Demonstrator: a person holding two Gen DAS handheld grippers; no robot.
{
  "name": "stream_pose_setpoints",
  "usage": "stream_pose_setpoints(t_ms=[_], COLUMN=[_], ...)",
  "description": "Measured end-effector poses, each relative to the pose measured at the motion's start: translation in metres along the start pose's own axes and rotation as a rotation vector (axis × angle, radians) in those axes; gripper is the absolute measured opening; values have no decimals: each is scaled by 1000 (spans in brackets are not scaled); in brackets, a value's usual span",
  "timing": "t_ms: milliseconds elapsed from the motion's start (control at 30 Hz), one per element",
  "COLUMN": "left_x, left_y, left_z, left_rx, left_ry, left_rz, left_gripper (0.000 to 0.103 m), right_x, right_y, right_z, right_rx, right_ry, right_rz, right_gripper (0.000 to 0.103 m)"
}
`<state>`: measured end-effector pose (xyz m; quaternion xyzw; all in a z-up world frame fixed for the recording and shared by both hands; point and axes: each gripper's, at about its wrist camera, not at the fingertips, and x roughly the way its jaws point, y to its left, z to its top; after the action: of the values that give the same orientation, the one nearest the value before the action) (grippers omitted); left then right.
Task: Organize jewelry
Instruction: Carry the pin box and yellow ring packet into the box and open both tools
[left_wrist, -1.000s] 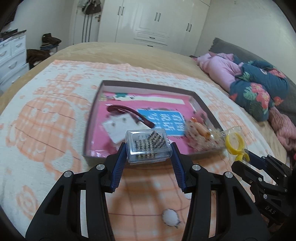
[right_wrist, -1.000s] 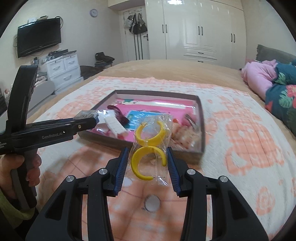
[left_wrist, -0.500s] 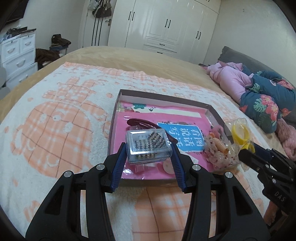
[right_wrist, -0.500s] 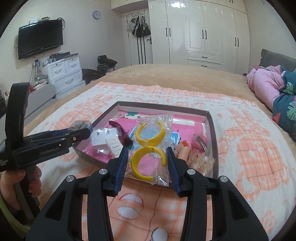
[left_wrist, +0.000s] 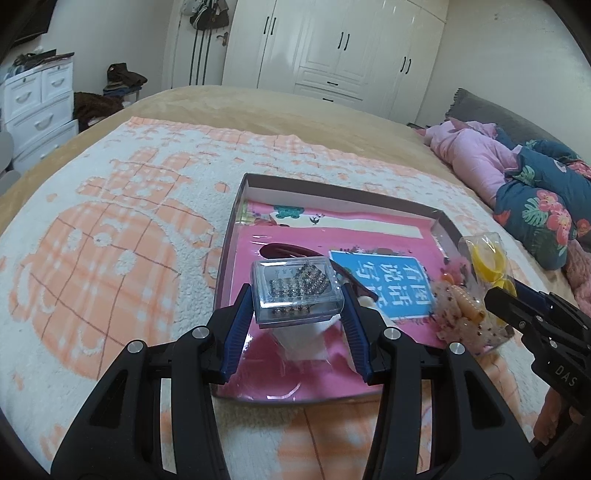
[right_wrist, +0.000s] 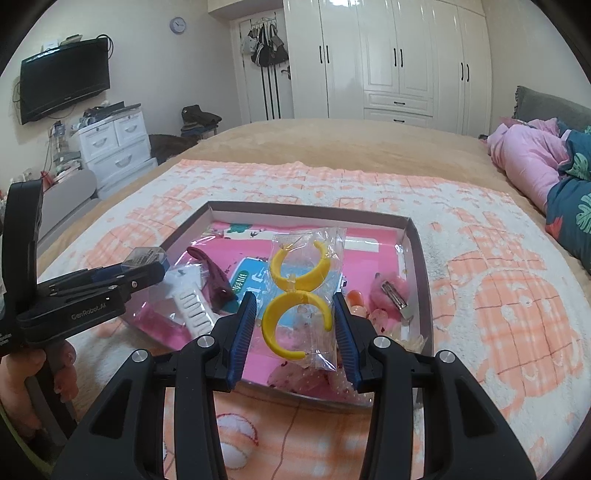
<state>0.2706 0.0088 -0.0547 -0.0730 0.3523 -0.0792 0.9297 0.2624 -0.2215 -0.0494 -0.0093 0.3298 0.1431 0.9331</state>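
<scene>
While the left gripper (left_wrist: 297, 295) clamps a clear box of beaded jewelry (left_wrist: 295, 290) above the tray's (left_wrist: 231, 236) near-left corner on the bed, the right wrist view shows the right gripper (right_wrist: 295, 317) clamping a bag of yellow hoop earrings (right_wrist: 301, 295) over the same tray (right_wrist: 419, 254).

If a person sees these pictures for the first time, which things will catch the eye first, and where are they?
The eye falls first on the bag of yellow hoop earrings clamped in the right gripper, above the near part of the tray. Next comes the clear box of sparkling jewelry clamped in the left gripper, over the near left part of the same pink-lined tray on the orange and white blanket.
</scene>
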Motion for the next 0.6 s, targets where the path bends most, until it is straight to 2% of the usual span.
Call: stream_pose_setpoints(t_ms=[200,600], left_x=[13,20], left_y=[-1,-1], left_z=[3,5], left_rx=[15,21], left_ry=[9,8], left_rz=[15,23], left_gripper=[39,39], right_x=[19,45], right_y=[-3,13], right_z=[0,-16], right_rx=[3,-23], right_ry=[45,138], right_rz=[4,76], right_gripper=[40,42])
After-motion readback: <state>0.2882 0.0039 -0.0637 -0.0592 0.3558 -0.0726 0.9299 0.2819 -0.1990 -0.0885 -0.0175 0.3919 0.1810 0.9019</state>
